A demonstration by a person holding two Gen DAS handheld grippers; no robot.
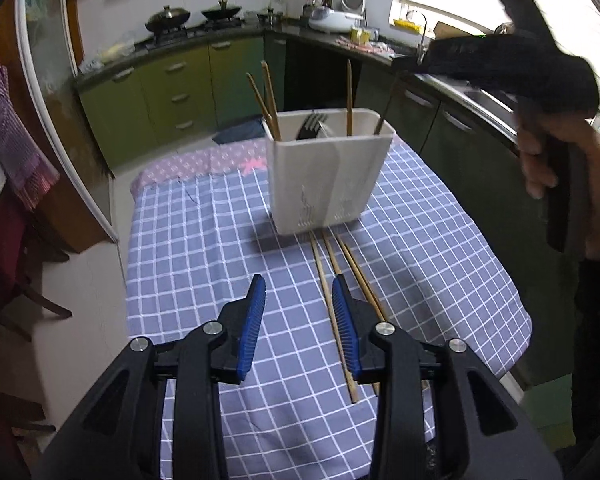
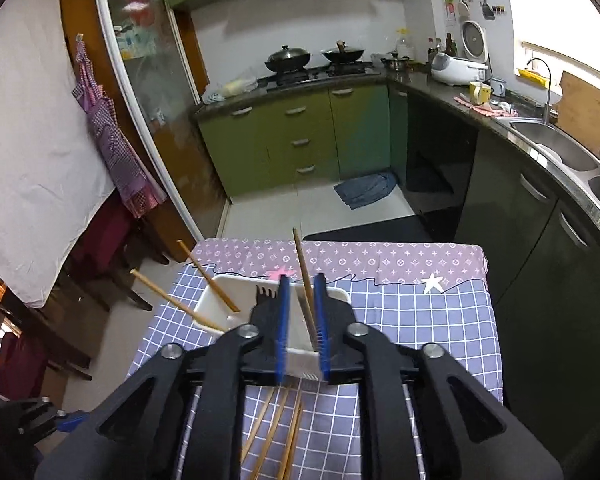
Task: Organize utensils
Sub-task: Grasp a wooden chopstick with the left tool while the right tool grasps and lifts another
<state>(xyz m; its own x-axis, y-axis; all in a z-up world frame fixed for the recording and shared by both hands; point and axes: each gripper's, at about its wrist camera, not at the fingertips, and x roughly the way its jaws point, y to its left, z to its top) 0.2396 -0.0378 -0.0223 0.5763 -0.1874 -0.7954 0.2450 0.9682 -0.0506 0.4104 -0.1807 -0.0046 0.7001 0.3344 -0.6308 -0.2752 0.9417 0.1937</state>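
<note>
A white utensil holder (image 1: pixel 328 176) stands on the blue checked tablecloth (image 1: pixel 204 240). It holds a dark fork (image 1: pixel 310 124) and several wooden chopsticks (image 1: pixel 270 100). Three loose chopsticks (image 1: pixel 332 296) lie on the cloth in front of it. My left gripper (image 1: pixel 298 280) hovers open just left of them, with nothing between its fingers. In the right wrist view, my right gripper (image 2: pixel 301 278) is over the holder (image 2: pixel 216 300), its jaws slightly apart. One upright chopstick (image 2: pixel 305 280) leans between the blue pads, resting in the holder; the pads do not press on it.
The table's right edge (image 1: pixel 516 320) and far edge with a purple patterned strip (image 2: pixel 380 260) drop to the floor. Green cabinets (image 2: pixel 300 140), a stove with woks (image 2: pixel 288 58) and a sink (image 2: pixel 556 144) line the walls. A person's hand (image 1: pixel 548 160) holds the right gripper's handle.
</note>
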